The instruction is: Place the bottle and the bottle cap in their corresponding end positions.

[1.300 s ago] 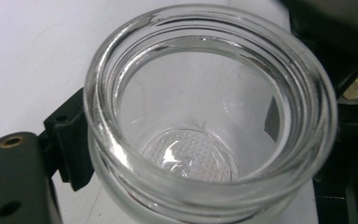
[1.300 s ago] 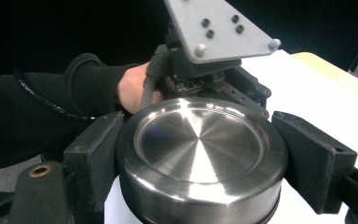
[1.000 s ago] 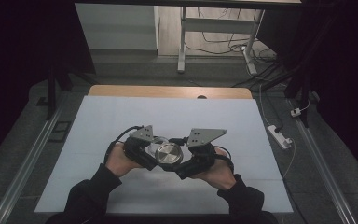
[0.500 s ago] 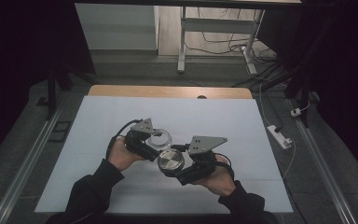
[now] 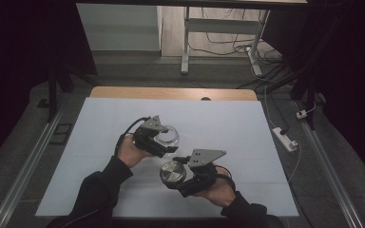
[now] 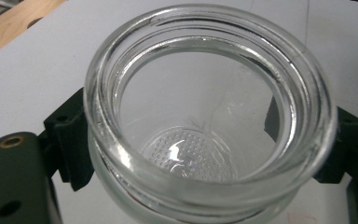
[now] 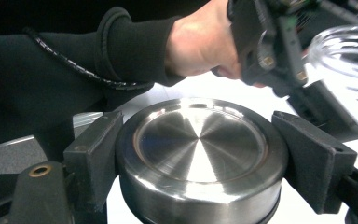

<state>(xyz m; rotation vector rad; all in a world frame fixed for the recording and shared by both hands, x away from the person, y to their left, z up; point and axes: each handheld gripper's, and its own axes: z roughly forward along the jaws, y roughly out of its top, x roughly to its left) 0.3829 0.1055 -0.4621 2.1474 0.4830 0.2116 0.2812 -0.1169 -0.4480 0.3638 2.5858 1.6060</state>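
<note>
We've got the glass jar (image 6: 207, 116) clamped in our left gripper (image 5: 164, 142), its two black jaws pressed against the jar's sides just under the thick rim. In the left gripper view the jar's mouth is open and faces the camera, and we can see right down to the dotted pattern on its base. Nothing else is touching it as far as we can tell.

Our right gripper (image 5: 178, 178) is pinching the metal lid (image 7: 200, 154), one jaw flat against each side of its round wall. The brushed steel top is clear in the right gripper view, shiny with a radial sheen, and the lid sits level between the pads.

Taking the jar as the reference in the high view: the lid (image 5: 172, 172) is nearer to us than the jar (image 5: 167, 136) and slightly to its right, close by but apart from it, with a gap of table showing between them. Both sit over the white table cover (image 5: 228, 123), around the middle of it, and we can't tell whether either one rests on the surface or is held just above it. The left hand (image 7: 205, 44), in a dark sleeve, shows beyond the lid in the right gripper view, with the jar's rim (image 7: 345, 51) off to the upper right there.
</note>
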